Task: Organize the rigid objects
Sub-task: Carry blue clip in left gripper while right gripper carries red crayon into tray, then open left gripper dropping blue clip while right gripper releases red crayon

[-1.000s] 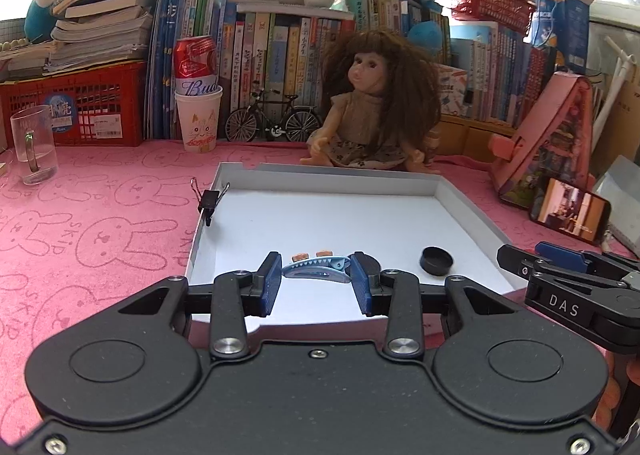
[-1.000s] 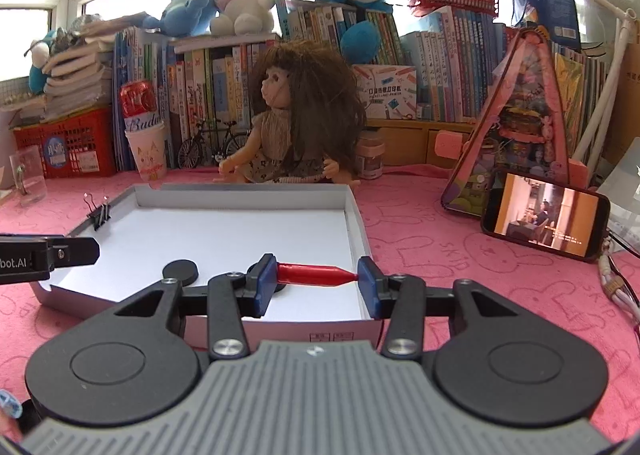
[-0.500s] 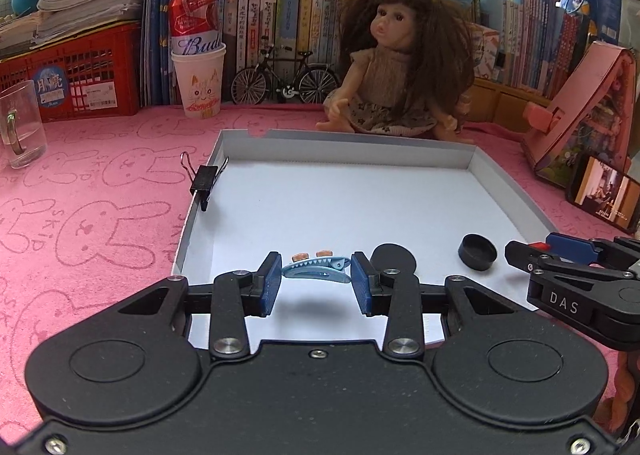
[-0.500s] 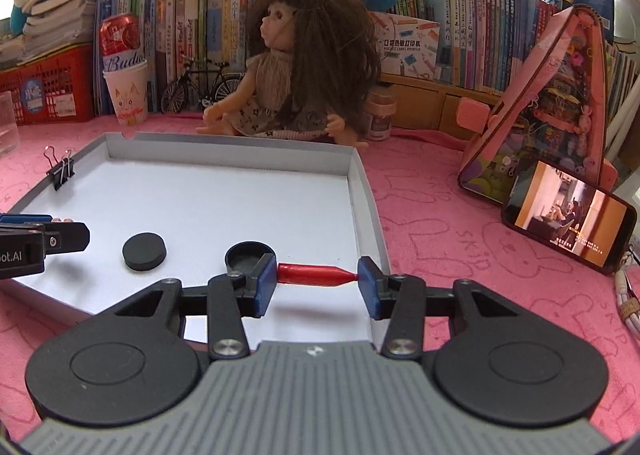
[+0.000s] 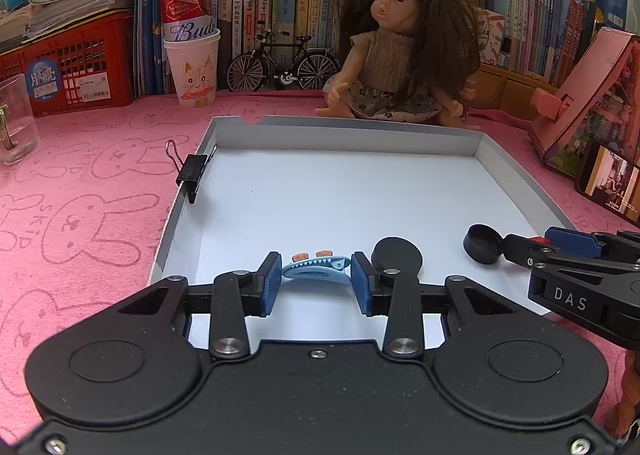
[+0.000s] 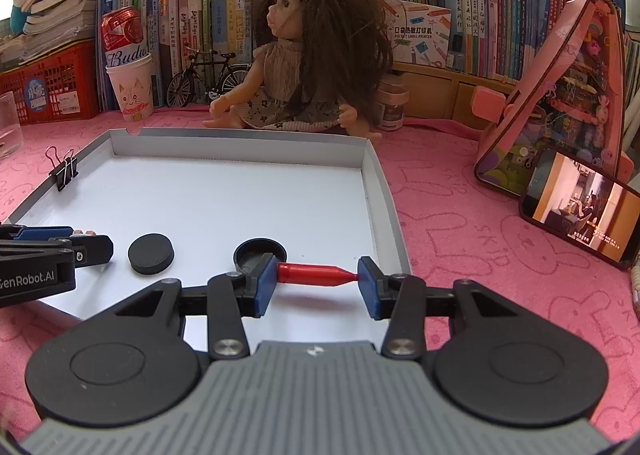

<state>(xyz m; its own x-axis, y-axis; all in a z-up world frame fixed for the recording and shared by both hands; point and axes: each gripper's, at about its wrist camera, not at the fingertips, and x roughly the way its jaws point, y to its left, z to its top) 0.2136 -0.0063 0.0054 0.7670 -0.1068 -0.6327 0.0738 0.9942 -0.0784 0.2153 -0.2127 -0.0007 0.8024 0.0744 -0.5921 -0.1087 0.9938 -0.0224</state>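
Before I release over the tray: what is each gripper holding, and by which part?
Left gripper: blue hair clip, pinched at its two ends. Right gripper: red pen-like piece, pinched end to end, base and tip.

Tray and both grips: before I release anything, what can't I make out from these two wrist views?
- Tray near edge: hidden in both views by the gripper bodies.
- Whether the hair clip or the red piece touches the tray floor: neither view settles it.
- Open cap: near rim covered in the right wrist view by a finger.
- Phone: cut off by the left wrist view's edge.
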